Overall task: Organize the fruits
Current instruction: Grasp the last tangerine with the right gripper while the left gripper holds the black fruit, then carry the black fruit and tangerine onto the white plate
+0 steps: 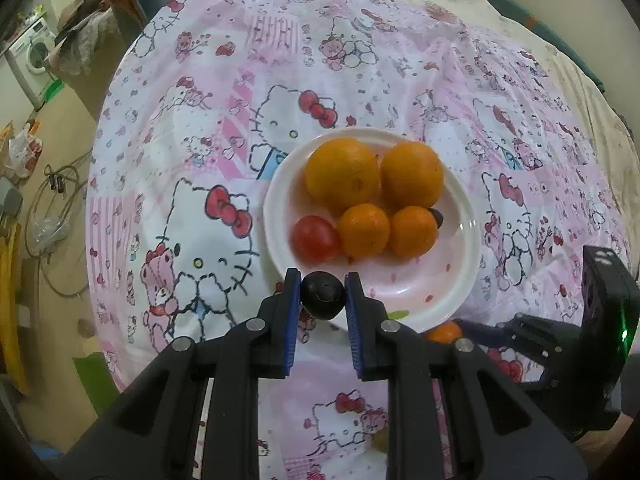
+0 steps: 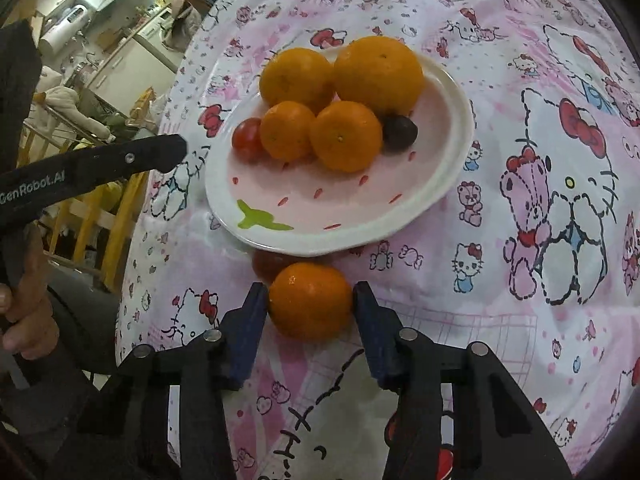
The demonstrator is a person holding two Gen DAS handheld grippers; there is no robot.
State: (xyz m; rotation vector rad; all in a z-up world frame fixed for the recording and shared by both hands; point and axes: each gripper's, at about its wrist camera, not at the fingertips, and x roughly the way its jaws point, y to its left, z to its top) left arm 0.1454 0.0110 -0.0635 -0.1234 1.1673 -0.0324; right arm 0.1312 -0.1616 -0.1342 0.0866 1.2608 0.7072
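Note:
A white and pink plate [image 1: 432, 280] [image 2: 360, 216] holds two large oranges [image 1: 342, 176] [image 2: 378, 74], two small mandarins [image 1: 364, 230] [image 2: 346, 136], a red tomato [image 1: 314, 238] [image 2: 248, 138] and a dark plum [image 2: 400, 132]. My left gripper [image 1: 323, 296] is shut on another dark plum [image 1: 323, 296] at the plate's near rim. My right gripper [image 2: 311, 300] is shut on a small mandarin [image 2: 311, 300] just before the plate's near edge; that mandarin also shows in the left wrist view [image 1: 444, 333]. A red tomato [image 2: 268, 264] lies on the cloth behind that mandarin, partly hidden.
The round table wears a pink Hello Kitty cloth [image 1: 200, 208] [image 2: 540, 200]. The left gripper's body [image 2: 92, 172] reaches in from the left of the right wrist view, a hand [image 2: 24, 300] below it. The right gripper's body [image 1: 600, 320] is at the right. A washing machine [image 1: 34, 54] stands beyond the table.

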